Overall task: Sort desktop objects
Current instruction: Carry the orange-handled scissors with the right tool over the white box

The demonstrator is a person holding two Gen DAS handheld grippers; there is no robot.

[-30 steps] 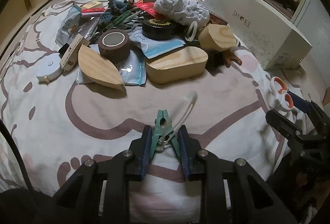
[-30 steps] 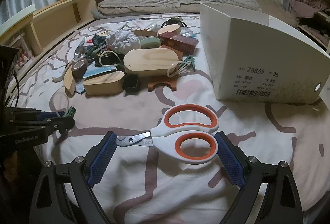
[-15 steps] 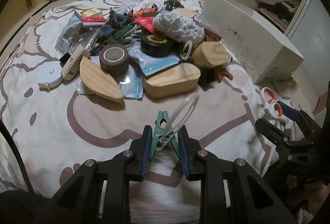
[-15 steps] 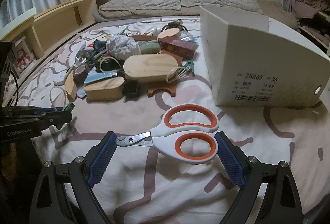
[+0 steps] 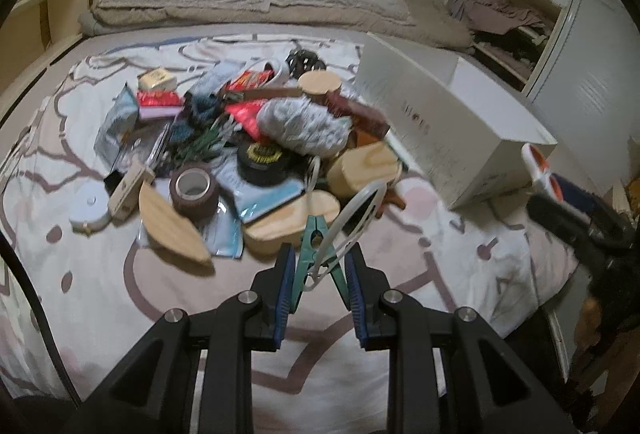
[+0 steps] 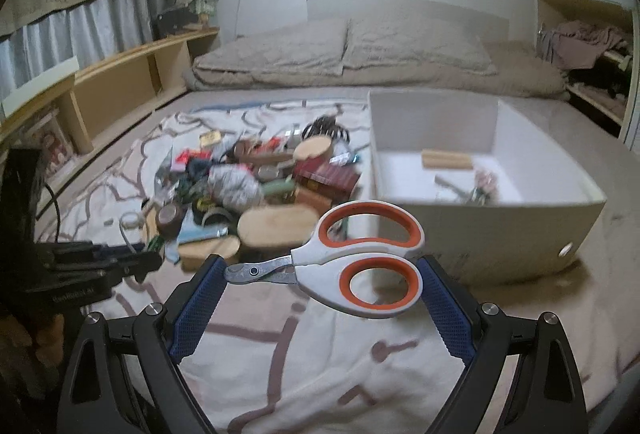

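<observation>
A: While the left gripper (image 5: pixel 320 270) is clamped on the green peg (image 5: pixel 316 254) with its white loop (image 5: pixel 352 222), where is that peg against the pile (image 5: pixel 240 142)?

B: It sits at six o'clock of the pile and is off the blanket (image 5: pixel 100 274). The nearest wooden case (image 5: pixel 292 218) lies just beyond the peg tip; bare blanket opens toward seven and five o'clock.

A: And the right gripper (image 6: pixel 320 298)?

B: Its jaws stand wide but are closed on the scissors (image 6: pixel 344 266), which lie crosswise: blade tip on the left pad, orange handle ring on the right pad. They are clear of the blanket.

A: How close is the box (image 6: pixel 520 234)?

B: Its near wall rises at one o'clock, just behind the handles. Its top is open; a wooden block (image 6: pixel 446 159) lies at its far end, with small blurred items near it
</observation>
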